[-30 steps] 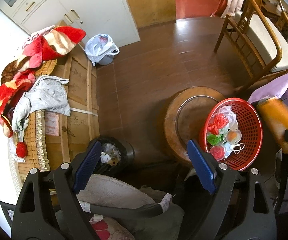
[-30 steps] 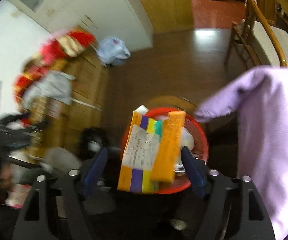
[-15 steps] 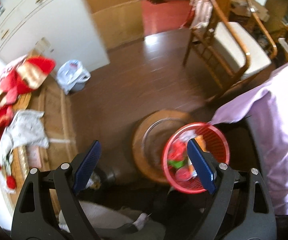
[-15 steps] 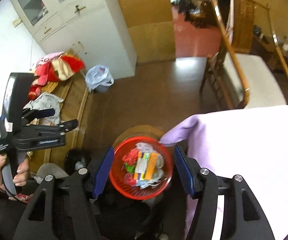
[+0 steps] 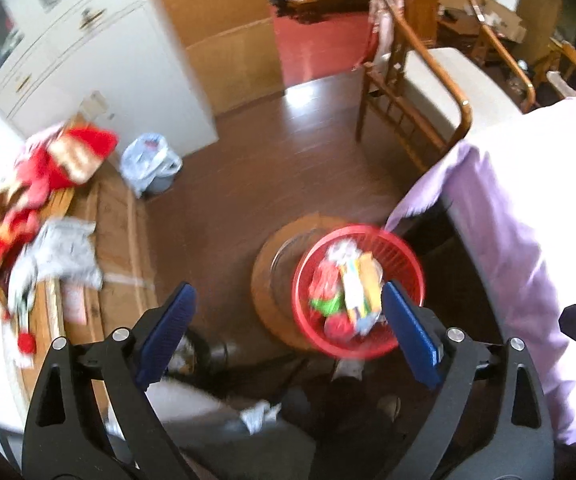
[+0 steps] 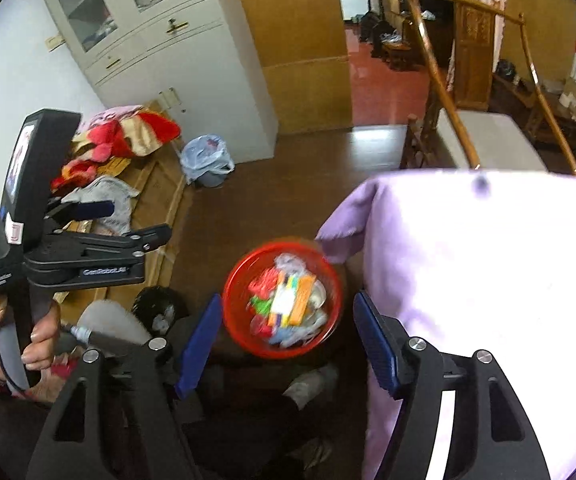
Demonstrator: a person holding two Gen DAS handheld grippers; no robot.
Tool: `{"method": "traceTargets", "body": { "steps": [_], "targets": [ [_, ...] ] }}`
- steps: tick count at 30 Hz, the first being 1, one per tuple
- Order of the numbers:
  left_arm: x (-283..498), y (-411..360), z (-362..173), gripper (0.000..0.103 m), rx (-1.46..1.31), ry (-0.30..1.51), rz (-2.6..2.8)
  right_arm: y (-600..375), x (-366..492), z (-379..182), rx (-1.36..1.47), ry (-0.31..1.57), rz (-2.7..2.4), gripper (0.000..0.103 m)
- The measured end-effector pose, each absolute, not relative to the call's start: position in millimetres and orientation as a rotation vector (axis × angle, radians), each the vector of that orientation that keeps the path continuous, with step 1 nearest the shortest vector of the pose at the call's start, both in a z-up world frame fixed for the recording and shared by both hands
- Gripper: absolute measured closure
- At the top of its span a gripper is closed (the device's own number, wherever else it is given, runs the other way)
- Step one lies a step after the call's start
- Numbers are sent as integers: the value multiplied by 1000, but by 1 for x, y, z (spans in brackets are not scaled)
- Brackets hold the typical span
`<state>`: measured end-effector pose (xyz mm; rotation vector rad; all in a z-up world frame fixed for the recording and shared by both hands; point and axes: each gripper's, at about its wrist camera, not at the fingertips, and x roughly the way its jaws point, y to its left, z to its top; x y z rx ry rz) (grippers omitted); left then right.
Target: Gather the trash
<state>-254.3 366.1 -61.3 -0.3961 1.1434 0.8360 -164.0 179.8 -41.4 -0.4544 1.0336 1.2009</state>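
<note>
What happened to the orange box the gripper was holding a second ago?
The right hand-held gripper let the orange box go; it now lies in the red basket. Its jaws have just been opening, nothing between them. The basket stayed on the wooden stool.

dark wood floor [image 6: 288, 184], white cabinet [image 6: 176, 64], perhaps a wooden chair [image 5: 420, 92].

Bright daylight from the doorway [image 5: 320, 32], glaring off the wooden floor [image 5: 308, 96]. Purple tablecloth [image 6: 488, 272] blown out almost white. Heavy motion blur in the left wrist view, milder smear on the red basket [image 6: 236, 300] in the right. Strong fisheye bending and black corners throughout.
</note>
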Motion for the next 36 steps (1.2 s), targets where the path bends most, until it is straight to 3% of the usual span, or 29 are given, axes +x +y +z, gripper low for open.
{"method": "traceTargets", "body": {
  "steps": [10,36],
  "targets": [
    [-318,345,-88,12,-526,1189,927,175,-187,-88,-460,1198,1193,35],
    [-290,398,-131,12,-612,1210,863,244,-179,-137,-534,1319,1097,35]
  ]
}}
